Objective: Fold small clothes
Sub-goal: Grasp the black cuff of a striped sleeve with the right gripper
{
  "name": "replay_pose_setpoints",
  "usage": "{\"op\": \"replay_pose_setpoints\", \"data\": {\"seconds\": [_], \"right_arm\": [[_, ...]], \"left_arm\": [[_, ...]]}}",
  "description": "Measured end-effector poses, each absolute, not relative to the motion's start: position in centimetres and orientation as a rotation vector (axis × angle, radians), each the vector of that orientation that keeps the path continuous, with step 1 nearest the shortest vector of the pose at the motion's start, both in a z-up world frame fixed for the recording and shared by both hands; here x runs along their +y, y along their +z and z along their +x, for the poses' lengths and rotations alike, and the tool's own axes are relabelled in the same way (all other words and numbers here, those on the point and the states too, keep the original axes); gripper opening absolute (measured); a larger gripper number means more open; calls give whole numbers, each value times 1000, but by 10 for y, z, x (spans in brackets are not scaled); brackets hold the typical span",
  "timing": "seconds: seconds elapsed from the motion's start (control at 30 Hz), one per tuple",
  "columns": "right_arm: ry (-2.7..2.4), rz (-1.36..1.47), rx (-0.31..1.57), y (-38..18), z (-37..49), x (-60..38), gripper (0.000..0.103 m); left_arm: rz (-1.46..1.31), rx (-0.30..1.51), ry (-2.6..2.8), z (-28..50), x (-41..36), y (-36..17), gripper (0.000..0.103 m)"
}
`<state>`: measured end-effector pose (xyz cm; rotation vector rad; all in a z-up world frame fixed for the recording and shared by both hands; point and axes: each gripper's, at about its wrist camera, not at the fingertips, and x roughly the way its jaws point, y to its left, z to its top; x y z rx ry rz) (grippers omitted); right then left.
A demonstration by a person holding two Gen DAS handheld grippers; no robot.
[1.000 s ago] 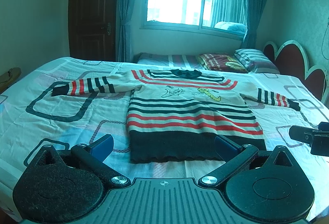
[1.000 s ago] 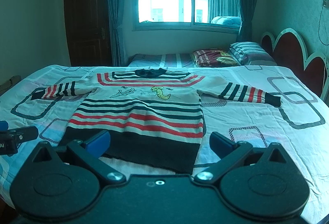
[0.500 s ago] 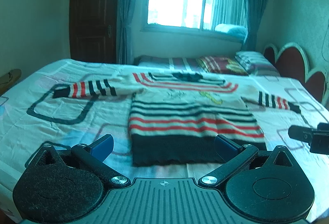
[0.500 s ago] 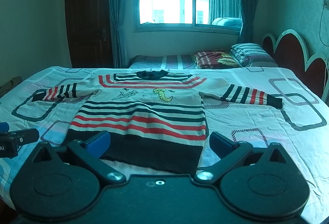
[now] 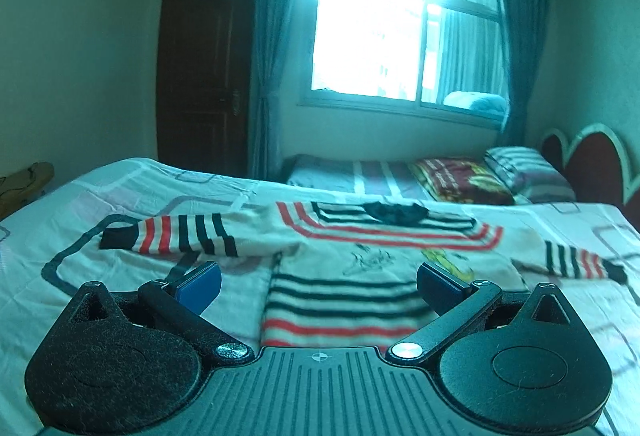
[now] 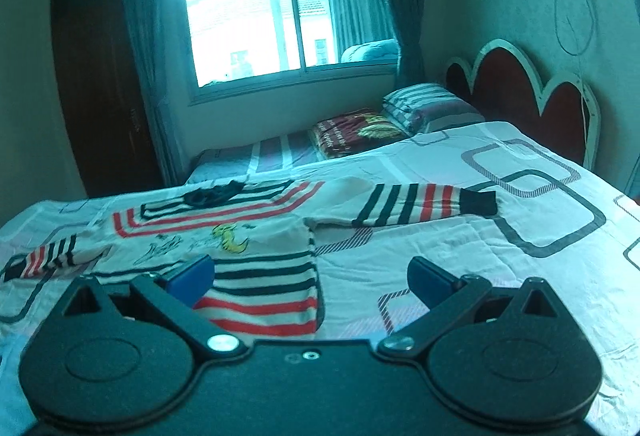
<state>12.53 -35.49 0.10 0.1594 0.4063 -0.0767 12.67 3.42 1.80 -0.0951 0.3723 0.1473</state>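
Both tools hang over the near part of the bed with their fingers spread wide and nothing between them: the left gripper [image 5: 318,282] points over the sweater [image 5: 352,276] body, the right gripper [image 6: 310,278] over its right edge and the bare sheet [image 6: 440,244] beside it. The sweater lies flat and face up just ahead of both, hem nearest, collar farthest, one sleeve out to each side; the left sleeve [image 5: 168,240] lies ahead and left of the left gripper, the right sleeve [image 6: 428,204] ahead and slightly right of the right gripper. No fold looks started. The likely risks: a finger catching the sheet along with the knit, so the bedding lifts with the fold, or a pinch through only the top layer, leaving the back layer behind and the fold crooked; the loose knit may also stretch or sag if pulled from one point. Nothing stands between the grippers and the sweater. Beyond its collar lie pillows [image 6: 420,104] and a folded blanket [image 6: 356,130], by the headboard [image 6: 532,92] far right, with a window [image 5: 400,36] and dark door [image 5: 204,68] behind, all well apart.
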Motion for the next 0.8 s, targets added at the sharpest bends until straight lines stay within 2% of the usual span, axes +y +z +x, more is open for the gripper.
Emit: {"op": "replay_pose_setpoints", "data": {"seconds": [0.07,0.1,0.13,0.17,0.2,0.27,0.3,0.43,0.63,0.8], "right_arm": [[-103,228,404,-3,151,-384,100],[-114,265,410,-6,165,-400,94],[-129,303,413,-10,181,-417,82],[-149,331,416,-16,197,-432,77],[-176,353,423,-22,213,-446,72],[-212,410,436,-36,244,-474,72],[-220,446,442,-45,259,-487,68],[-256,630,470,-84,313,-539,48],[-320,883,465,-137,366,-591,49],[-336,927,461,-155,391,-603,46]], "left_arm": [[-128,403,120,157,38,12,103],[-150,425,99,172,40,10,103],[-163,443,86,188,41,6,103],[-164,454,85,201,40,2,103],[-152,455,88,215,39,-2,103],[-101,469,80,242,34,-13,103],[-70,475,86,257,31,-17,103],[-19,507,135,313,34,-30,103],[-14,555,154,362,36,-55,103],[-13,586,139,376,33,-73,103]]}}
